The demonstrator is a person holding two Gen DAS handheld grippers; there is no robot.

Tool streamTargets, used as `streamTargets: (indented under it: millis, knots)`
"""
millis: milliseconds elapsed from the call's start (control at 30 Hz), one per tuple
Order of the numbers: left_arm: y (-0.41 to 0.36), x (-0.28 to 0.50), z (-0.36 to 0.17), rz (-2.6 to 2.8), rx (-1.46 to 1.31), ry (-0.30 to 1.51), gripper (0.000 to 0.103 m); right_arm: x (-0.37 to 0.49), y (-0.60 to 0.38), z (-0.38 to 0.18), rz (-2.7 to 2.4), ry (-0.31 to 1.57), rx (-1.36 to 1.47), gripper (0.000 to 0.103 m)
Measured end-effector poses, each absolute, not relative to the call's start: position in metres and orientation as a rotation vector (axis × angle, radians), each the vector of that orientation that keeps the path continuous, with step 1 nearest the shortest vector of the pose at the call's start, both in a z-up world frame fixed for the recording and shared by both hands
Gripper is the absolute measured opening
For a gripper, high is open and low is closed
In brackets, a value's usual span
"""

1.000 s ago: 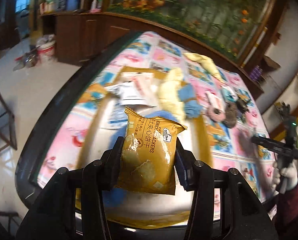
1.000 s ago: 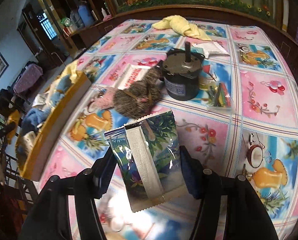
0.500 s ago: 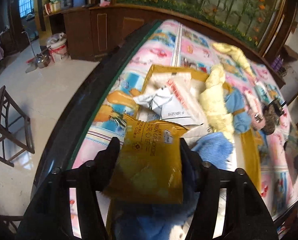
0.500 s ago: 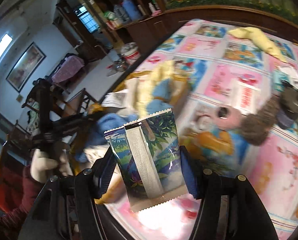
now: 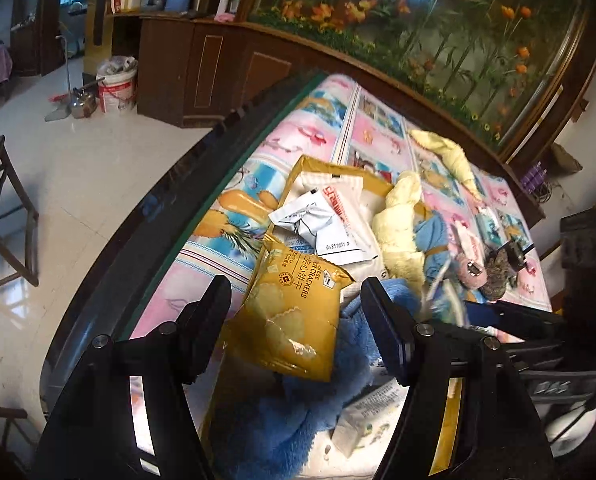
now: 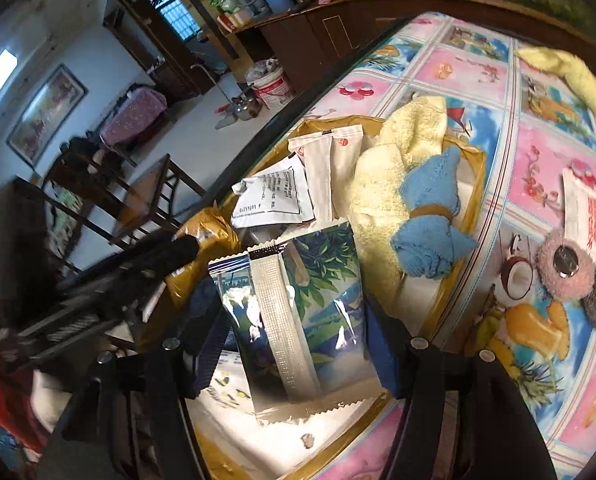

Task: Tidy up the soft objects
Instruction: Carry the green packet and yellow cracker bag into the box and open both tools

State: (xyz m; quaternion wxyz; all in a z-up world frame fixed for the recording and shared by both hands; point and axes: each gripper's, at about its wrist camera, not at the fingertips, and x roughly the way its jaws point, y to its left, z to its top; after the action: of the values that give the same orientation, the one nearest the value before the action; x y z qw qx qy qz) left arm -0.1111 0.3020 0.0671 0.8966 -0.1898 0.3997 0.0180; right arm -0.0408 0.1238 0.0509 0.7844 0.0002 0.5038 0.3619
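Left gripper point(image 5: 298, 316) gapes, cracker bag point(image 5: 294, 316) loose over the tray point(image 5: 318, 166); right gripper point(image 6: 298, 332) clamps leaf-print packet point(image 6: 298, 312) above it; scrunchies point(image 6: 564, 264) remain mid-table.

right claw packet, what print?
Green leaves on blue, with a silver seam strip down the snack packet. Right wrist view shows it best.

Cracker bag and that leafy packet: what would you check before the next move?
1. Left gripper free of cracker bag: ok, jaws apart, gaps on both sides.
2. Cracker bag inside tray: ok, lying on blue towel.
3. Right gripper holding leaf-print packet: ok, clamped.
4. Packet above the tray: ok.
5. Room between the two grippers: cannot tell, the left one is blurred close by.
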Motion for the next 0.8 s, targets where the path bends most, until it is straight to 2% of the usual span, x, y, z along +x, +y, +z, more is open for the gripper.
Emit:
streamTargets:
  millis: [100, 433, 633, 700, 800]
  knots:
    - [0.305, -0.120, 0.072, 0.032, -0.421, 0.797, 0.068, -0.051, 0.133, 0.052, 0.771, 1.056, -0.079, 0.069]
    - [0.315, -0.153, 0.084, 0.059, -0.493, 0.709, 0.068, -0.058, 0.117, 0.080, 0.800, 0.952, 0.009, 0.069]
    - [0.319, -0.171, 0.097, 0.079, -0.503, 0.639, 0.068, -0.074, 0.162, 0.051, 0.873, 1.043, -0.112, 0.069]
    - [0.315, -0.175, 0.103, 0.078, -0.477, 0.618, 0.068, -0.069, 0.168, 0.034, 0.887, 1.129, -0.084, 0.069]
    - [0.301, -0.181, 0.115, 0.061, -0.412, 0.574, 0.068, -0.067, 0.150, 0.045, 0.912, 1.096, 0.000, 0.068]
